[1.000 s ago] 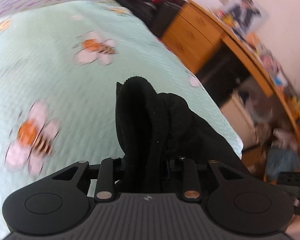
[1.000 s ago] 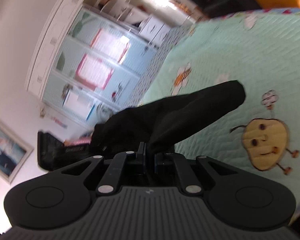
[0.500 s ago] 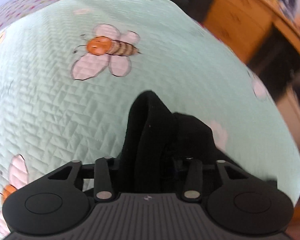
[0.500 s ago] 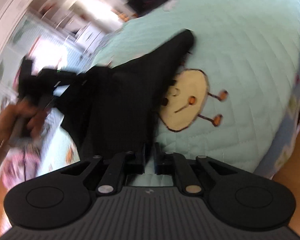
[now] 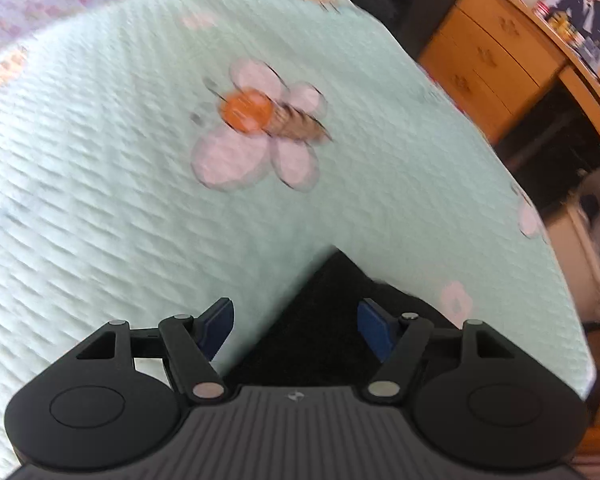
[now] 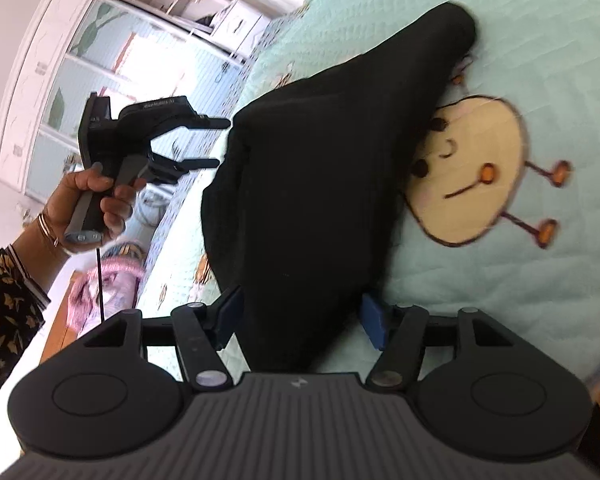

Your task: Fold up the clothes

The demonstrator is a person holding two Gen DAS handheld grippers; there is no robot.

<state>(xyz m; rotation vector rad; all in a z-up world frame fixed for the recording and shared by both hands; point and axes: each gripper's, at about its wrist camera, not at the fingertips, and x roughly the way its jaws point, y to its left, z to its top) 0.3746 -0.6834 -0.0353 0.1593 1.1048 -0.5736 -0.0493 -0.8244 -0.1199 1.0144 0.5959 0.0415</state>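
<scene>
Currently one black fleece garment (image 6: 312,184) lies on the mint-green quilted bedspread (image 5: 100,208), draped in a long band that covers part of one tan embroidered cartoon face (image 6: 472,184).

Right gripper (image 6: 300,318): jaws opening. Two blue pads stand apart, one at each side of the garment's near end. The cloth sits between them; the pads do not appear to press it.

Left gripper (image 5: 296,330): jaws opening, two blue pads well apart. A black corner of the garment (image 5: 324,320) lies under the gap, with its point toward 12 o'clock. The right pad sits over the cloth; the left pad is over bare quilt. No clamping is seen.

In the right wrist view the left gripper (image 6: 216,142) shows at 9 o'clock, fingers spread, just beside the garment's far edge. One hand (image 6: 88,200) holds its handle.

Count on the quilt, left wrist view: one large bee motif (image 5: 260,124) at 12 o'clock, and several small blurred motifs. One wooden drawer unit (image 5: 488,64) stands at 2 o'clock.
</scene>
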